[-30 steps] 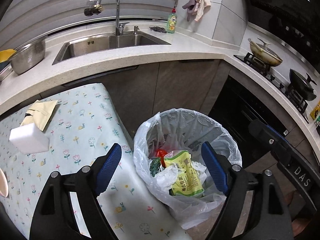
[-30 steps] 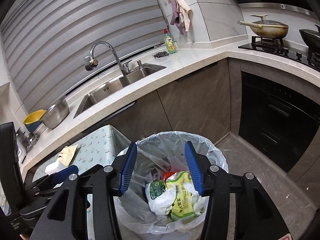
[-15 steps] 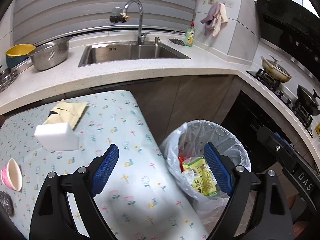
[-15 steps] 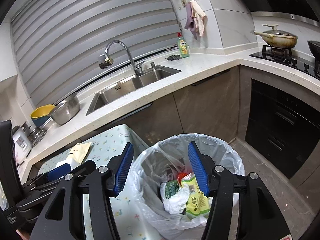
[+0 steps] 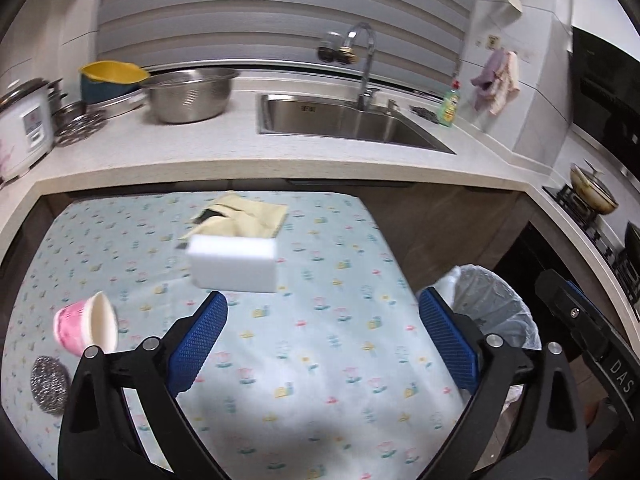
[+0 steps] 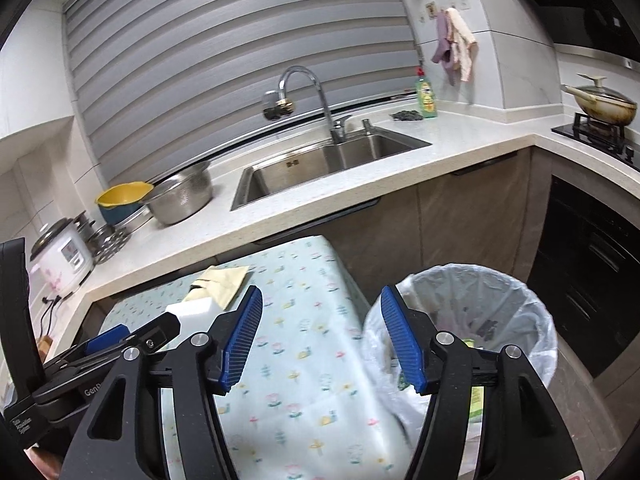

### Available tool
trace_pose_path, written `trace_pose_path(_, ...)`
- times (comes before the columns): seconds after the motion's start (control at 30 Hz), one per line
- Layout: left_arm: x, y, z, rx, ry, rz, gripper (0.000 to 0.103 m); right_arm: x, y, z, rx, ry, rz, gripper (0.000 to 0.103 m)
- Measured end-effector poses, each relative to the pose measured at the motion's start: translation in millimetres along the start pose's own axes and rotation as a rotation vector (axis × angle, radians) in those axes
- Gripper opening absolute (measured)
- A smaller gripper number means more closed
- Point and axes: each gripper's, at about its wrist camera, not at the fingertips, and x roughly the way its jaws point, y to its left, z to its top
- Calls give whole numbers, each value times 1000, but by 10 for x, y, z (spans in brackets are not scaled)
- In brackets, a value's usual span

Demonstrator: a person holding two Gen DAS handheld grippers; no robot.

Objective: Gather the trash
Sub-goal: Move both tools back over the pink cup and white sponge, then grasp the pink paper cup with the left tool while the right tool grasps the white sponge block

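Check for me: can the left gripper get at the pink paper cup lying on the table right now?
Probably yes. The left gripper is open and empty above the table, and the pink paper cup lies on its side just to its left with bare cloth between. The steel scourer sits close by.

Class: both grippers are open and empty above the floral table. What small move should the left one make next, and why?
Probably carry the left gripper forward-left toward the tipped pink cup. Its jaws stand open and empty; the cup lies on the table within view, and the lined trash bin waits at the table's right.
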Motion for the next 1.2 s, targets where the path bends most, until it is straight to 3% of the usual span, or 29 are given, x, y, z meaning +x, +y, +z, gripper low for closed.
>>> trace_pose_path(0.4,-140,1214,-90,-166,7,155,94,257,870,-173,-95,55,70,64)
trace_pose_path(0.7,-107,2026,-237,-274,40,277,94,590,1264,-294,-134,114,96,64)
trace_pose_path(1.2,362,2488,-454,-310,171,302,94,1312,1563,-437,-175,207,95,64)
